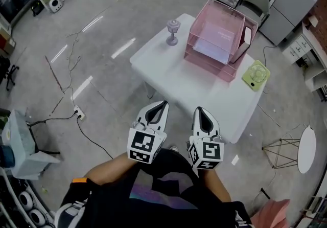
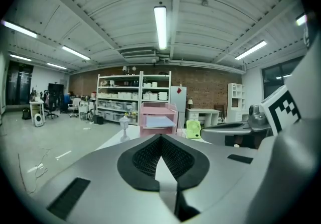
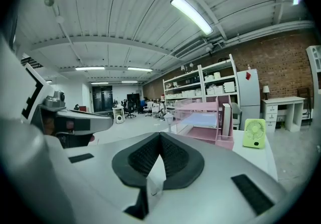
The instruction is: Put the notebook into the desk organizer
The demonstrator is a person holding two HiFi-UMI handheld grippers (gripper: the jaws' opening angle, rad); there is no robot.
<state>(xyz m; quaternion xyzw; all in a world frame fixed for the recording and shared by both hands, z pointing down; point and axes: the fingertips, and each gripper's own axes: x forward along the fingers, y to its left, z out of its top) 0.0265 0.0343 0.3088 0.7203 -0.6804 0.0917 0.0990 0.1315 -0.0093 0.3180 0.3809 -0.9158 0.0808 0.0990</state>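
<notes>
Since the left tool [image 1: 161, 105] and right tool [image 1: 200, 111] were both clenched on nothing, at 6 o'clock off the counter [image 1: 194, 84], and the notebook [image 1: 211, 48] seemingly lay flat in the organizer [image 1: 225, 9] at 1 o'clock, best practice was staying clear, not nudging it.

L gripper [image 1: 161, 105] and R gripper [image 1: 200, 111] side by side, pointing fwd, jaws pressed together (nothing btwn either pair).
</notes>
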